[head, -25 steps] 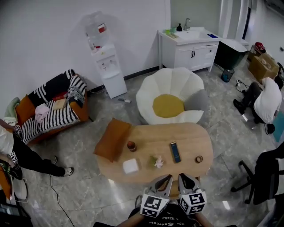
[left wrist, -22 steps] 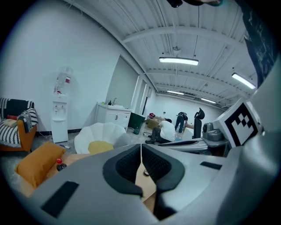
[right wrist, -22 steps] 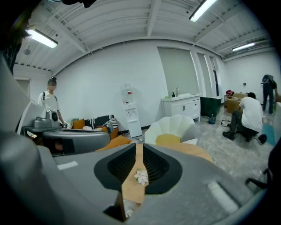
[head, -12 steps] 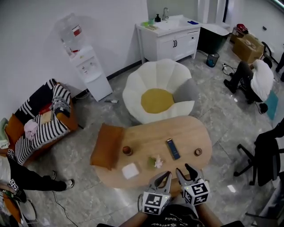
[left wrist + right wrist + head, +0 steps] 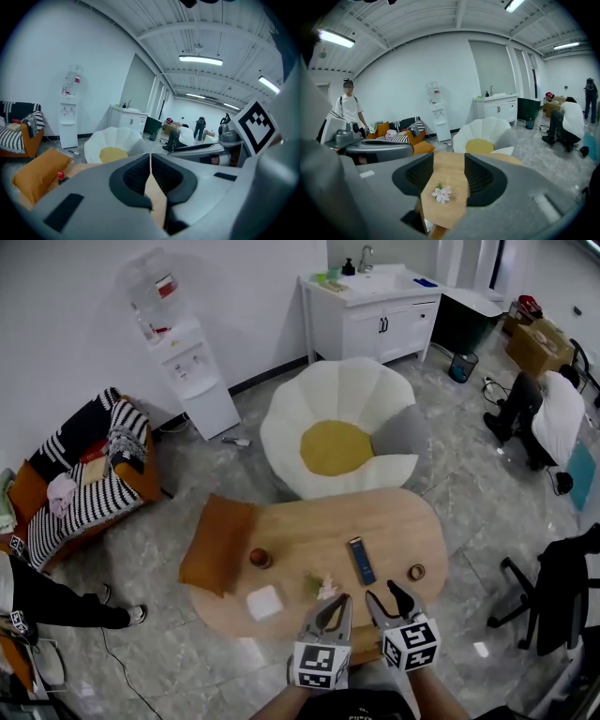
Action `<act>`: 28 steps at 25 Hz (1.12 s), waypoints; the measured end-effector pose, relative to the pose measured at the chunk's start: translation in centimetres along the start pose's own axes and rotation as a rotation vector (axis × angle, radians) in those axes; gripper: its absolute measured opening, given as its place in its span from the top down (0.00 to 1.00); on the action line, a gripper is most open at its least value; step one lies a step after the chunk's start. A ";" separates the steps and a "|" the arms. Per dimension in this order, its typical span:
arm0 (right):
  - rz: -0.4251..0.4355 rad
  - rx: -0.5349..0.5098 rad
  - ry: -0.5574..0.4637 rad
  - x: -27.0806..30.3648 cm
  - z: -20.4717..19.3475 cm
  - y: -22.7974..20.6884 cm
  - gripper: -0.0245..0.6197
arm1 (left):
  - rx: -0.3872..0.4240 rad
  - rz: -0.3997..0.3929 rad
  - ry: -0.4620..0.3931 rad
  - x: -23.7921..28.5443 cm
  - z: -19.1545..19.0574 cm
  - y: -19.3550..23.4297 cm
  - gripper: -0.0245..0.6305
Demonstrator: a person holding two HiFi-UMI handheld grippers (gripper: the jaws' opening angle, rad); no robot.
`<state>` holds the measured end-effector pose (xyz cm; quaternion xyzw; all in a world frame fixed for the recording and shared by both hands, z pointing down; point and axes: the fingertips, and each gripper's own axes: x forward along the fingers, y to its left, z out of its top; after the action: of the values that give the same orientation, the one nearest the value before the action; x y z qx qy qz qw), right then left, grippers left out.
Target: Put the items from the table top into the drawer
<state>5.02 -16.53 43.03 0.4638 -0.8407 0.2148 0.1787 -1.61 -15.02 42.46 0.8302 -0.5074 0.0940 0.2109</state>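
On the oval wooden table lie a small red-brown object, a white square pad, a pale flower, a dark blue remote and a small ring-shaped roll. My left gripper hangs at the near edge just this side of the flower, its jaws shut with nothing in them. Beside it, my right gripper is open; its jaws have just been opening and hold nothing. The flower lies on the tabletop beyond that gap.
An orange cushion overhangs the table's left end. A white petal-shaped chair stands behind the table. A black office chair is at the right, a striped sofa at the left, and a person crouches at far right.
The right gripper's jaws went from shut to open. Both grippers moved forward over the table's near edge, towards the flower. The items on the table have not moved.
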 end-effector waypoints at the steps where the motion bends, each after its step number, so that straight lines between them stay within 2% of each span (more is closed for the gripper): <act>1: 0.009 -0.006 0.006 0.5 -0.1 -0.2 0.66 | -0.004 0.010 -0.004 0.5 0.0 0.2 0.94; 6: 0.041 -0.019 0.042 2.9 -0.9 -1.4 0.66 | -0.024 0.052 0.005 3.0 -0.9 1.2 0.94; 15: 0.042 -0.010 0.081 8.1 -3.1 -4.5 0.66 | -0.042 0.125 0.010 7.3 -3.0 4.8 0.94; 28: 0.045 0.015 0.216 16.1 -11.3 -8.0 0.60 | -0.100 0.155 0.074 13.2 -9.7 7.8 0.94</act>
<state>4.88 -25.66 62.19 0.4204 -0.8251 0.2738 0.2600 -1.76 -24.42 58.00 0.7727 -0.5661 0.1152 0.2629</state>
